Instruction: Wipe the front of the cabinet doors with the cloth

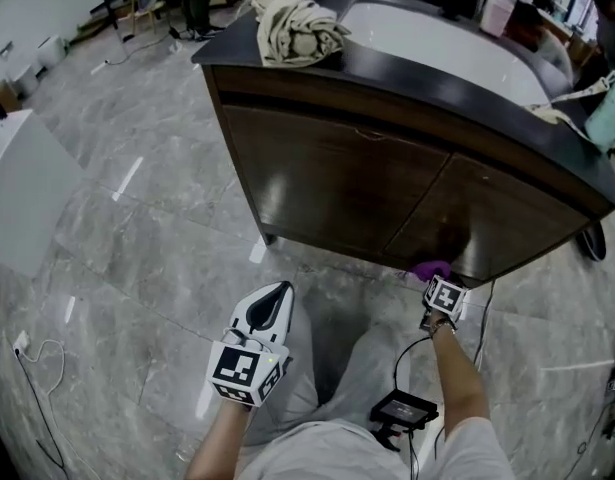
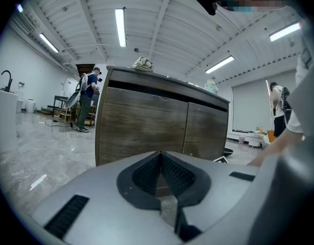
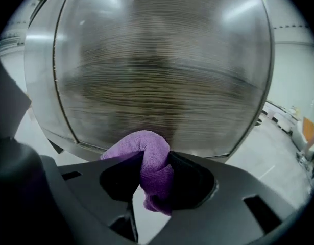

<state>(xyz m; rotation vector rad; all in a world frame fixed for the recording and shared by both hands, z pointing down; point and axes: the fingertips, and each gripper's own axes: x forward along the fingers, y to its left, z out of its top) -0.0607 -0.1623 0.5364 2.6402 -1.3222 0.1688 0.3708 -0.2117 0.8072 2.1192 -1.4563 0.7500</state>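
Here, in the head view, a dark wooden cabinet [image 1: 387, 188] stands on a grey marble floor [image 1: 137, 238], with a left door [image 1: 327, 183] and a right door [image 1: 487, 218] under a dark countertop [image 1: 417, 83]. A beige towel [image 1: 292, 23] lies bunched at the countertop's far left corner. The right gripper [image 1: 434, 276] is at the bottom edge of the right door, near the seam between the two doors, with a purple cloth [image 1: 432, 269] at its tip against the wood. The left gripper [image 1: 272, 298] is held low over the person's knee, well apart from the cabinet front.

In the left gripper view, the left gripper's [image 2: 160, 172] jaws are pressed together with nothing between them. They point toward the cabinet [image 2: 162, 124], which stands ahead with both doors closed. The beige towel [image 2: 143, 64] sits on its top near the left end. A person [image 2: 87, 98] stands on the floor far off beyond the cabinet's left side.

In the right gripper view, the right gripper [image 3: 154, 175] is clamped on the purple cloth [image 3: 151, 162], which bulges up out of the jaws in a folded hump and hangs a little below them. The right door [image 3: 162, 75] fills nearly the whole view, its grain smeared. The hump lies against the door's lower part, just above its bottom edge.
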